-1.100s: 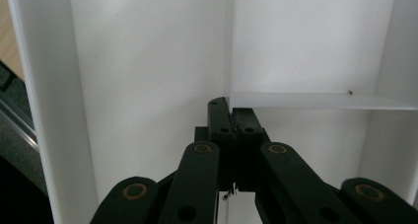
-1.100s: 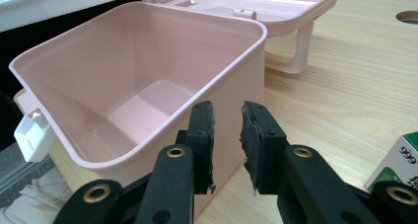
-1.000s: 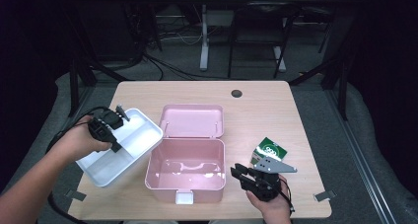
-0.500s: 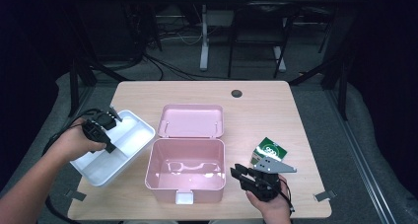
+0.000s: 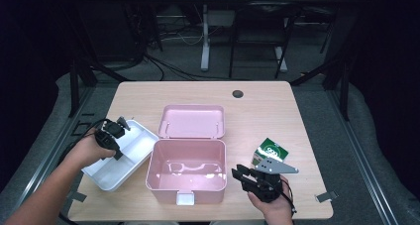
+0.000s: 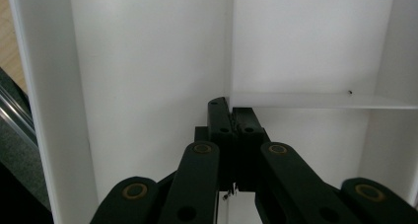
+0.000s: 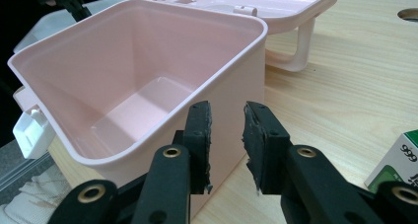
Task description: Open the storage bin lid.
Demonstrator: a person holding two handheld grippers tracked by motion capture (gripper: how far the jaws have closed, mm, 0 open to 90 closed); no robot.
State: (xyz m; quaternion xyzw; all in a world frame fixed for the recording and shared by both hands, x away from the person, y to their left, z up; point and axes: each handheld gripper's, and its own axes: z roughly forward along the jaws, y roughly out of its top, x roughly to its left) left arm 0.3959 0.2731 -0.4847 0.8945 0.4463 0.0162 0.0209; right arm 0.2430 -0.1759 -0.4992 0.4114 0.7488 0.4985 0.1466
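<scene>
Two grippers are seen at work from the high view: the left gripper (image 5: 115, 136) is pinched onto the white divided tray (image 5: 130, 158), which sits on the table (image 5: 277, 106) at the near left, just beside the open pink box (image 5: 187, 170), while the right gripper (image 5: 247, 178) is held at the near right of that box, with a small green carton (image 5: 270, 149) just beyond it. The box lid (image 5: 192, 121) is laid back toward the far side and the box is seen to be empty. Over to the left gripper view: the black jaws are pressed together on the thin upright divider (image 6: 315, 99) where the tray's compartments (image 6: 148, 61) meet, the white walls close on every side. The tray is judged light, stiff and smooth, thin plastic that could slip or flex, so a hold on a partition wall near the middle looks sound for keeping it level. Now the right gripper view: the jaws are parted a little with nothing between them, and they have just been opening slightly; they are aimed at the near corner of the pink box (image 7: 148, 86), with the white latch (image 7: 32, 130) seen at the left and the green carton (image 7: 399, 160) at the right edge. The box walls look rigid and glossy, best taken by the rim.
</scene>
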